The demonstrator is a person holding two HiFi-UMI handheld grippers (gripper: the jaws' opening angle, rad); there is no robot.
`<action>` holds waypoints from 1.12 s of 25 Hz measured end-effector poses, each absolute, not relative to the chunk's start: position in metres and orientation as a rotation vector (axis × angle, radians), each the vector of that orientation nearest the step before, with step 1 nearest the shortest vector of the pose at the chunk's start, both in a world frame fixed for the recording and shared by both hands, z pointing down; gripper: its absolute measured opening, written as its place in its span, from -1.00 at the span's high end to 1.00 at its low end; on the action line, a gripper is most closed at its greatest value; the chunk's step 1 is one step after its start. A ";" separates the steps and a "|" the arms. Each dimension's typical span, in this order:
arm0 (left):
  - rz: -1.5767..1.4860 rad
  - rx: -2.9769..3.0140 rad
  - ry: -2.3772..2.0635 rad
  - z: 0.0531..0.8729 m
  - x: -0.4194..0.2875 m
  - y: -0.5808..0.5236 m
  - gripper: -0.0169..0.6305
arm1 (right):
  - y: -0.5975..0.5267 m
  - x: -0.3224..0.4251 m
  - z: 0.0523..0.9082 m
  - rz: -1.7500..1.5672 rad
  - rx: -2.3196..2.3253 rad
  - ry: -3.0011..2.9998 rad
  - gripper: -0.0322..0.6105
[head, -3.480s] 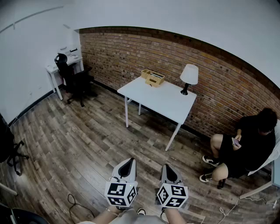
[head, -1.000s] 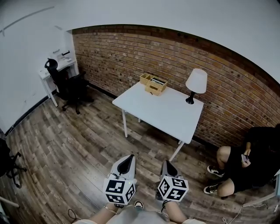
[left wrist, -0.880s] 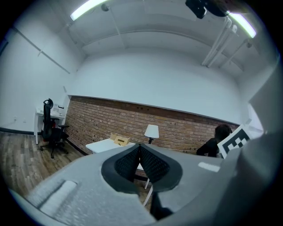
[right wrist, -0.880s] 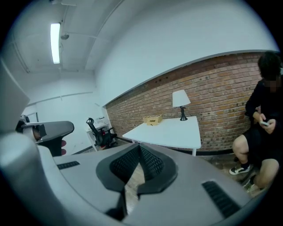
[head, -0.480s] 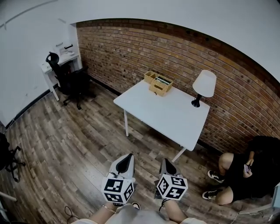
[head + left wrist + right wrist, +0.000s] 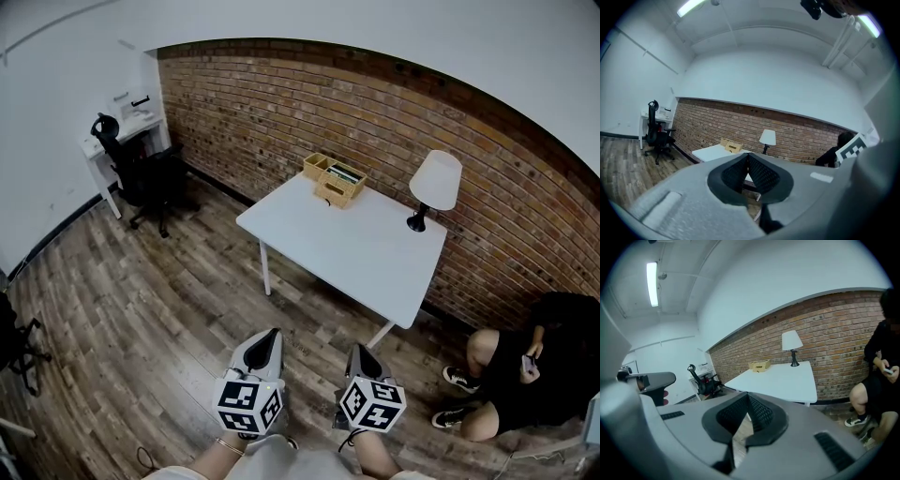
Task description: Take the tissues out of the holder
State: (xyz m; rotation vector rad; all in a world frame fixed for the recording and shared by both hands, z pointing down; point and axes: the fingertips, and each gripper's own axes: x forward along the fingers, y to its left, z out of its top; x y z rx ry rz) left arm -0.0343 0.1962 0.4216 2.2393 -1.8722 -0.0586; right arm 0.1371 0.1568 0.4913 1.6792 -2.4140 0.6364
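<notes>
Well apart from wooden holder (image 6: 334, 183) on white table (image 6: 366, 258); left gripper (image 6: 267, 336) and right gripper (image 6: 359, 351) both closed, empty

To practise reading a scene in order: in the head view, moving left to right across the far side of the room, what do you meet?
Office chair → wooden holder → lamp → seated person.

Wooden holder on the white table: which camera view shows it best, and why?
The head view: it looks down into the wooden holder, so its compartments show. The left and right gripper views each show it small, distant and side-on, with its inside hidden.
</notes>
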 end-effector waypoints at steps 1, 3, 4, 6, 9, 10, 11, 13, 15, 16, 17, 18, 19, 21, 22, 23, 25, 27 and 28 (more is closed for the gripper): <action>-0.067 2.242 -1.869 0.421 -0.035 0.192 0.92 | 0.154 0.138 0.493 0.638 1.686 -2.410 0.88; -0.082 2.248 -1.859 0.422 -0.033 0.182 0.92 | 0.146 0.141 0.496 0.640 1.698 -2.401 0.88; -0.085 2.254 -1.852 0.423 -0.032 0.177 0.92 | 0.142 0.142 0.498 0.640 1.705 -2.397 0.88; -0.090 2.269 -1.841 0.425 -0.033 0.166 0.92 | 0.134 0.142 0.501 0.638 1.719 -2.392 0.88; -0.101 2.295 -1.827 0.426 -0.034 0.145 0.93 | 0.117 0.139 0.502 0.621 1.739 -2.388 0.88; -0.106 2.302 -1.821 0.425 -0.034 0.135 0.92 | 0.108 0.139 0.501 0.616 1.744 -2.387 0.88; -0.109 2.308 -1.814 0.425 -0.034 0.125 0.92 | 0.099 0.138 0.501 0.614 1.747 -2.386 0.88; -0.107 2.316 -1.802 0.424 -0.034 0.105 0.92 | 0.080 0.134 0.500 0.614 1.747 -2.385 0.88; -0.105 2.327 -1.796 0.420 -0.037 0.085 0.92 | 0.060 0.128 0.496 0.608 1.744 -2.389 0.88; -0.105 2.333 -1.794 0.417 -0.039 0.075 0.92 | 0.050 0.124 0.494 0.605 1.743 -2.393 0.88; -0.105 2.339 -1.793 0.414 -0.042 0.065 0.93 | 0.040 0.120 0.492 0.604 1.743 -2.398 0.88; -0.104 2.343 -1.794 0.412 -0.046 0.055 0.92 | 0.029 0.116 0.490 0.606 1.744 -2.404 0.88; -0.103 2.346 -1.797 0.409 -0.050 0.045 0.92 | 0.019 0.112 0.488 0.608 1.746 -2.411 0.88; -0.102 2.353 -1.807 0.405 -0.057 0.023 0.93 | -0.003 0.104 0.486 0.611 1.745 -2.426 0.88; -0.098 2.356 -1.811 0.403 -0.061 0.012 0.93 | -0.014 0.100 0.484 0.614 1.744 -2.433 0.88; -0.090 2.361 -1.814 0.401 -0.064 0.001 0.92 | -0.024 0.096 0.483 0.620 1.741 -2.441 0.88; -0.066 2.377 -1.815 0.397 -0.068 -0.021 0.92 | -0.045 0.088 0.481 0.636 1.739 -2.462 0.88; -0.047 2.395 -1.807 0.394 -0.072 -0.044 0.92 | -0.066 0.079 0.477 0.643 1.742 -2.481 0.88; -0.041 2.402 -1.801 0.393 -0.074 -0.055 0.92 | -0.076 0.075 0.476 0.641 1.745 -2.490 0.88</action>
